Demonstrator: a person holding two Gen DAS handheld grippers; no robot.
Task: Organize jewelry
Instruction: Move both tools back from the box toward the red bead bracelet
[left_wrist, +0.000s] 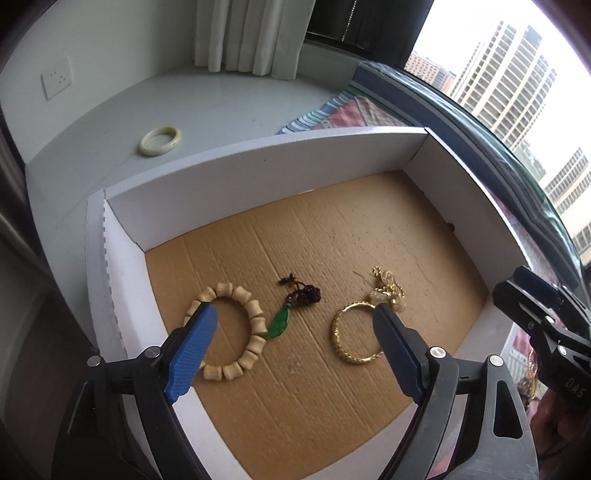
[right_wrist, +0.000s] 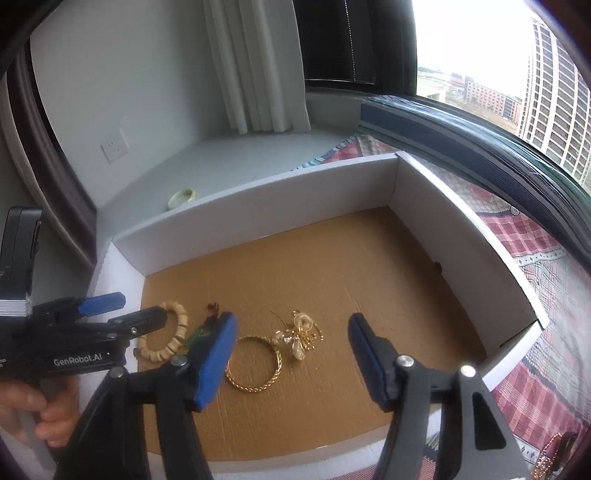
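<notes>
Inside a white-walled box (left_wrist: 258, 173) with a brown cardboard floor, a beaded bracelet (left_wrist: 229, 332), a green pendant (left_wrist: 279, 323) on dark cord, a gold bangle (left_wrist: 354, 334) and a tangle of gold jewelry (left_wrist: 388, 291) lie toward its near edge. The left gripper (left_wrist: 291, 317) hangs wide open above them. A pale jade bangle (left_wrist: 160, 139) rests on the ledge (left_wrist: 221, 107) beyond the far wall. The right gripper (left_wrist: 532, 295) shows at the box's right edge.

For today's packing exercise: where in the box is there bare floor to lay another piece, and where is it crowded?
Free: the cardboard floor of the box behind the jewelry up to the back wall, and the right side beyond the gold chain. Crowded: the front left row, with the bead bracelet, green pendant and gold bangle close together.
</notes>
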